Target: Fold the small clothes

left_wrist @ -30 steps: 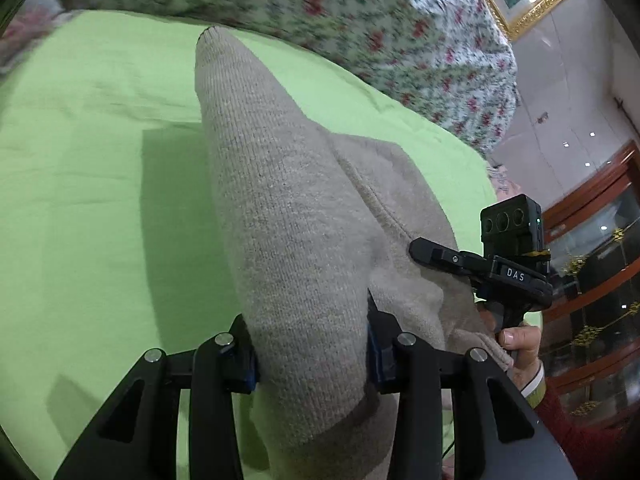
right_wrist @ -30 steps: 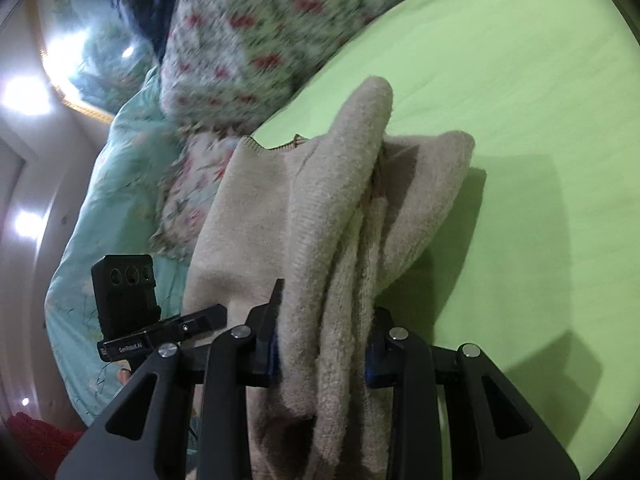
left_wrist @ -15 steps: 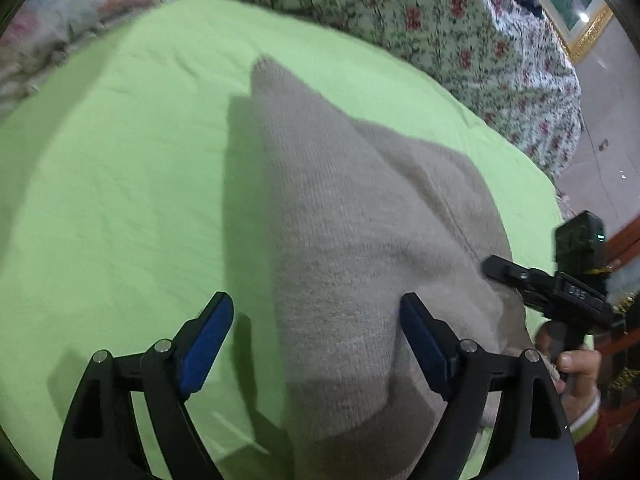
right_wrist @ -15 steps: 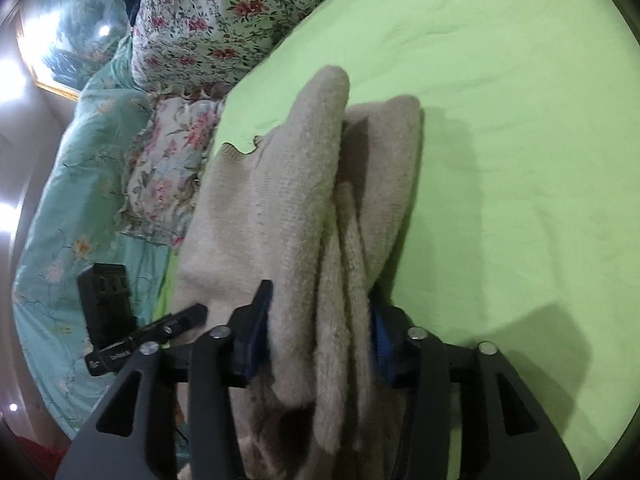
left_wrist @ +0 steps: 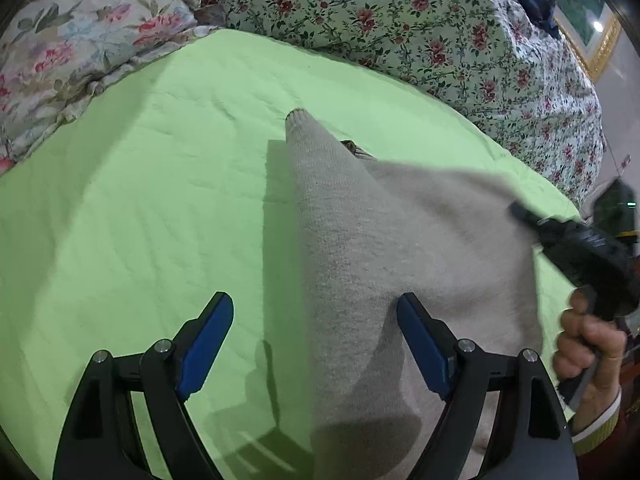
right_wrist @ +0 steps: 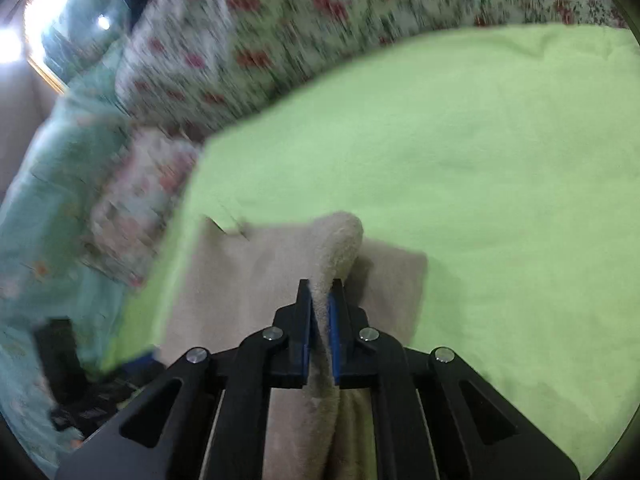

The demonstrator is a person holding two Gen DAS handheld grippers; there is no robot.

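Note:
A beige knit garment (left_wrist: 360, 248) lies on the green sheet (left_wrist: 140, 208), raised into a ridge that runs between my left jaws. My left gripper (left_wrist: 314, 312) is open, its blue pads wide apart on either side of the ridge. In the right wrist view the same garment (right_wrist: 240, 280) lies partly flat, and my right gripper (right_wrist: 319, 292) is shut on a raised fold of it (right_wrist: 340, 240). The right gripper body and the hand holding it also show in the left wrist view (left_wrist: 588, 264), at the garment's right edge.
Floral bedding (left_wrist: 400, 12) is piled along the far edge of the sheet, with a floral pillow (left_wrist: 72, 40) at the left. In the right wrist view, blurred floral bedding (right_wrist: 248, 40) and a teal quilt (right_wrist: 52, 184) lie to the left.
My left gripper has opened and let go of the garment, then drawn back a little. My right gripper has closed tighter on its fold and swung quickly; its view is now blurred.

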